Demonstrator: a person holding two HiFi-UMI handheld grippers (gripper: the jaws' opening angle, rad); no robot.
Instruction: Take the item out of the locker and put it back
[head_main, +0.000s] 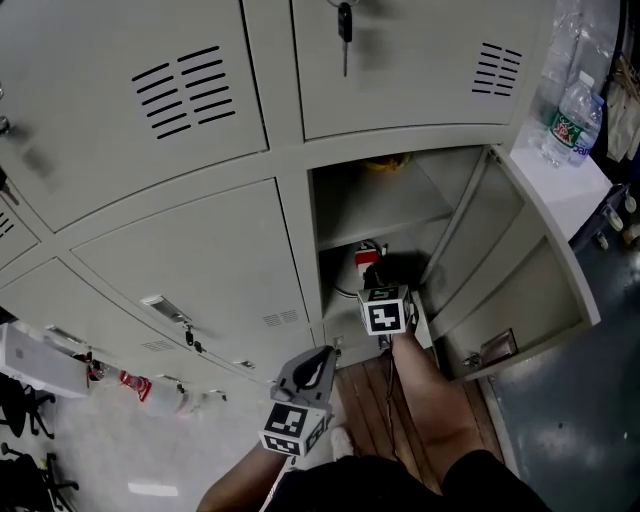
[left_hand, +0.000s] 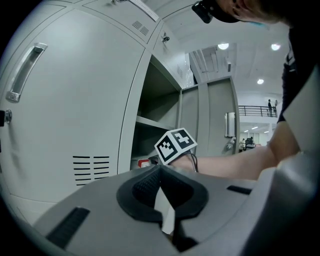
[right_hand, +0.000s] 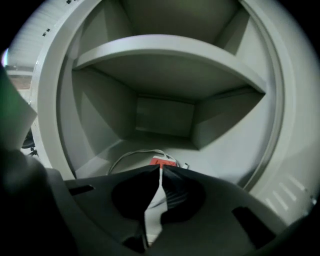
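The locker's lower right compartment (head_main: 345, 215) stands open. On its floor lies a small red item (right_hand: 162, 161) with a white cable (right_hand: 131, 154); it also shows in the head view as a red and white item (head_main: 367, 257). My right gripper (right_hand: 160, 168) reaches into the compartment, its tips closed together at the item's near edge, seemingly pinching it. The right gripper (head_main: 375, 272) sits below the inner shelf (head_main: 375, 228). My left gripper (head_main: 320, 362) hangs outside, low before the closed doors, shut with nothing in it. The left gripper (left_hand: 159, 172) looks toward the right one's marker cube (left_hand: 175, 145).
The open door (head_main: 520, 270) swings out to the right of my right arm. A yellow thing (head_main: 385, 162) lies on the upper shelf. A key (head_main: 344, 22) hangs in the door above. Water bottles (head_main: 575, 120) stand on a white ledge at the right. Closed locker doors (head_main: 190, 260) fill the left.
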